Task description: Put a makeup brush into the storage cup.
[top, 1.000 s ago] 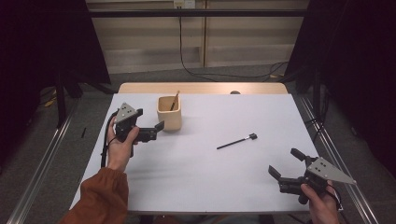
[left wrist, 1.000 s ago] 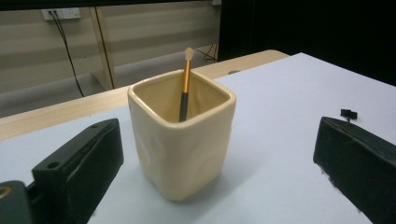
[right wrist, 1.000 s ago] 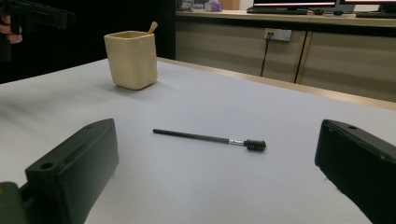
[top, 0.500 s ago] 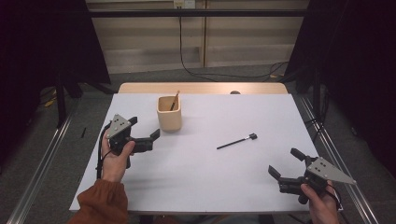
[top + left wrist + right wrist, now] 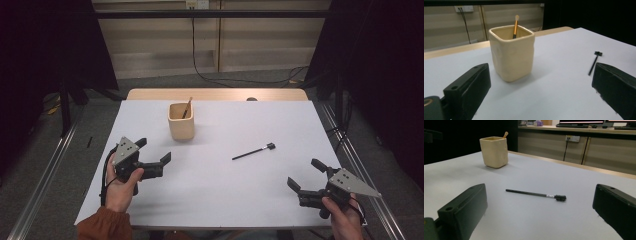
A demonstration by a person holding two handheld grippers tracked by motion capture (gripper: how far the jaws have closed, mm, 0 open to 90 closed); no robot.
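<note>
High view first: the left tool (image 5: 154, 152) sits at about eight o'clock on the white tabletop (image 5: 225, 195), jaws spread wide and holding nothing, gripped by a hand in an orange sleeve (image 5: 104, 226). Over at five o'clock the right tool (image 5: 307, 176) hovers near the front edge, jaws also well apart and empty.

Up at eleven o'clock stands the cream cup (image 5: 181, 120), upright, with a gold-handled brush (image 5: 186, 107) leaning inside it, tip poking above the rim. Out toward three o'clock from centre lies the black brush (image 5: 254, 151), flat on the tabletop, well apart from the cup and from both tools.

Left gripper view now: the cup (image 5: 512, 53) stands dead ahead between the two black jaws, near but not touched, and the gold-handled brush (image 5: 515, 26) rises from it at twelve o'clock. The black brush (image 5: 594, 62) lies off at three o'clock, just beyond the jaw on that side.

Right gripper view: the black brush (image 5: 536, 194) lies square between the open jaws, head pointing to three o'clock, with the cup (image 5: 494, 152) far back at eleven o'clock.
</note>
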